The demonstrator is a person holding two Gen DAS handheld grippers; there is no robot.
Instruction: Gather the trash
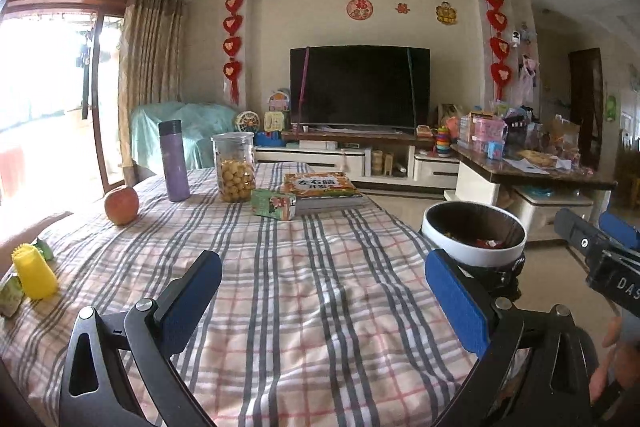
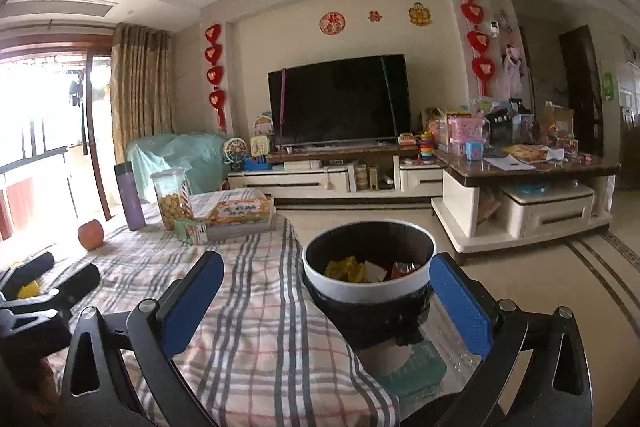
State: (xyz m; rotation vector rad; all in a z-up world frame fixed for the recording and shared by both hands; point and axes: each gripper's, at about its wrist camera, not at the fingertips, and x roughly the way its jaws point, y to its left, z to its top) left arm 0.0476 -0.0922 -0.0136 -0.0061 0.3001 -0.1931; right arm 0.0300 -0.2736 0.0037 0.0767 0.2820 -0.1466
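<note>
A white-rimmed trash bin (image 2: 368,287) with a black liner stands beside the table's right edge and holds yellow, white and red wrappers (image 2: 348,269). It also shows in the left wrist view (image 1: 474,241). My right gripper (image 2: 326,301) is open and empty, its jaws just in front of the bin. My left gripper (image 1: 324,301) is open and empty above the plaid tablecloth (image 1: 304,291). A yellow ridged cup (image 1: 34,275) and green wrappers (image 1: 10,295) lie at the table's left edge.
On the table stand an apple (image 1: 122,205), a purple flask (image 1: 174,161), a jar of snack balls (image 1: 234,167), a green carton (image 1: 274,203) and books (image 1: 322,189). Behind are a TV stand (image 1: 360,155) and a cluttered coffee table (image 2: 528,187).
</note>
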